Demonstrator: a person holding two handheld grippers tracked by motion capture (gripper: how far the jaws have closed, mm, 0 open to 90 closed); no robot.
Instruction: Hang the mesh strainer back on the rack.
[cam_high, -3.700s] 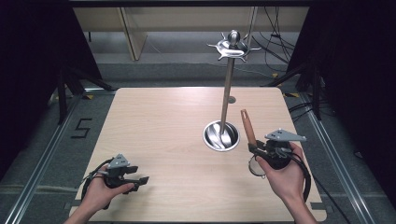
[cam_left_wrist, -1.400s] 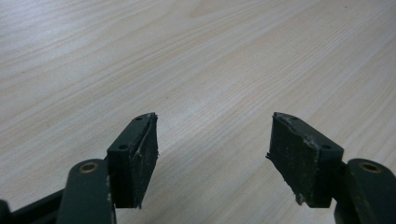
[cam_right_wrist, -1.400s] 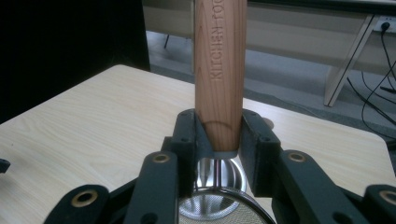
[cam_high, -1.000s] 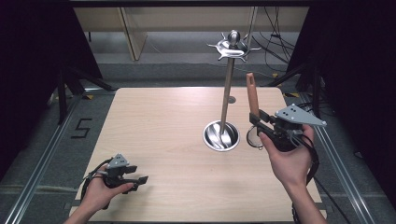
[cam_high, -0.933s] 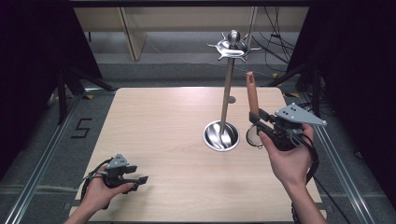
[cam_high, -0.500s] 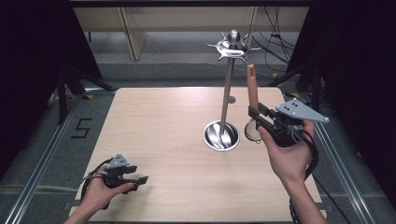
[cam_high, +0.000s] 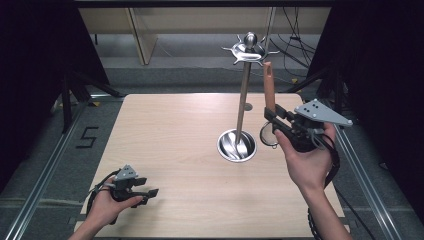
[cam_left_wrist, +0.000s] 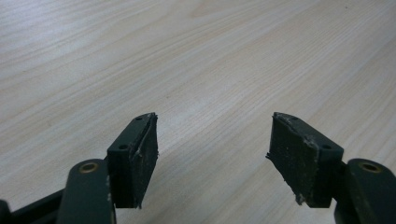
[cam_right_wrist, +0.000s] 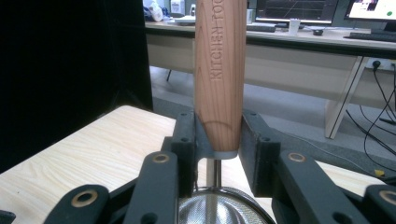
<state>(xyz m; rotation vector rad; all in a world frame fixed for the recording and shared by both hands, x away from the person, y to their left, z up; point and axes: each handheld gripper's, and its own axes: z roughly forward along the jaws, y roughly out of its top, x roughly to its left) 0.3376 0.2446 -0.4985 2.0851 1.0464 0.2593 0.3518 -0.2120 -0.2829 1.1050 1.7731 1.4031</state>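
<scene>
Right gripper (cam_high: 272, 121) raised above the right side of the wooden table (cam_high: 170, 145), carried in the right hand (cam_high: 307, 162), grey three-cornered plate on top. Jaws clamped on the wooden handle (cam_high: 269, 86) of a small strainer (cam_high: 269, 137), gripped at the handle's lower end, just above the metal ferrule. Handle upright, pointing up past the jaws; round wire-mesh bowl of the strainer hanging below them, clear of the tabletop. In the right gripper view, same grip seen close: right gripper (cam_right_wrist: 218, 140) with both black pads pressed against the handle (cam_right_wrist: 219, 70) from either side (letters reading "KITCHEN TOO…" burned into the wood), mesh bowl (cam_right_wrist: 219, 210) just beneath. Just to the left of the strainer in the high view, a metal utensil stand (cam_high: 244, 90): thin pole rising from a round steel base (cam_high: 237, 145) on the table, crowned by a hook ring with a knob (cam_high: 249, 47). Top of the handle near that hook ring, slightly to its right, apart from it. Left gripper (cam_high: 145, 192) low over the near left corner of the table, in the left hand (cam_high: 107, 205), well apart from the stand and strainer. In the left gripper view, left gripper (cam_left_wrist: 212, 154) with jaws spread wide, bare wood grain between them.
</scene>
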